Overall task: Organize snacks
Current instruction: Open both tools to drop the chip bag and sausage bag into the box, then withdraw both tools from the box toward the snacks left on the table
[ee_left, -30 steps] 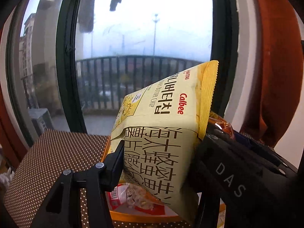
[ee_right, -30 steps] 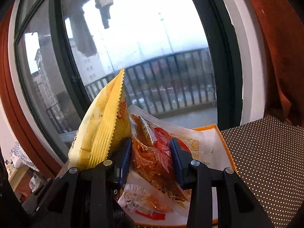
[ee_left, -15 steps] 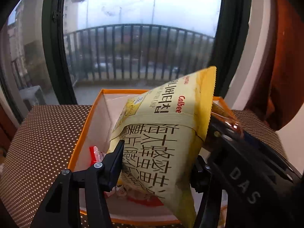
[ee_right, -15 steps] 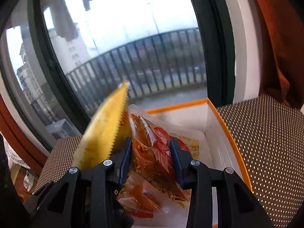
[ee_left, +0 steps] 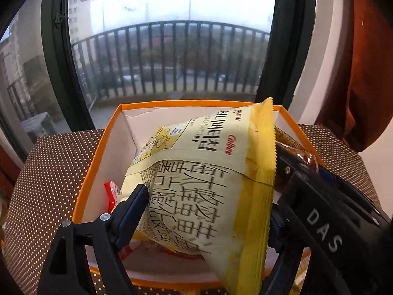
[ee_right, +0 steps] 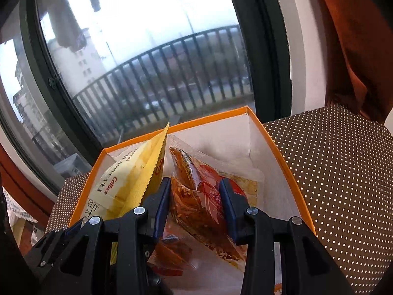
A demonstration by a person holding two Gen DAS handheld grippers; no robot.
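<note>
A yellow Calbee chip bag (ee_left: 196, 184) leans inside the orange-rimmed white box (ee_left: 196, 103). It stands between the fingers of my left gripper (ee_left: 208, 204), whose jaws are opening. The left finger (ee_left: 137, 199) sits at the bag's edge without squeezing it, and the other finger is hidden behind the bag. My right gripper (ee_right: 194, 186) is shut on a clear packet of red-orange snack (ee_right: 196, 196), held low inside the same box (ee_right: 208, 119). The chip bag (ee_right: 127, 184) stands just left of it.
The box sits on a brown cloth with white dots (ee_left: 56, 172) (ee_right: 331, 159), close to a window with a railing outside. A small red wrapper (ee_left: 110, 191) and other packets lie on the box floor. An orange curtain (ee_right: 356, 49) hangs at the right.
Both grippers came down into the box and tipped downward. The left jaws spread apart and the chip bag sank lower. The right grip on the red packet stayed the same.
</note>
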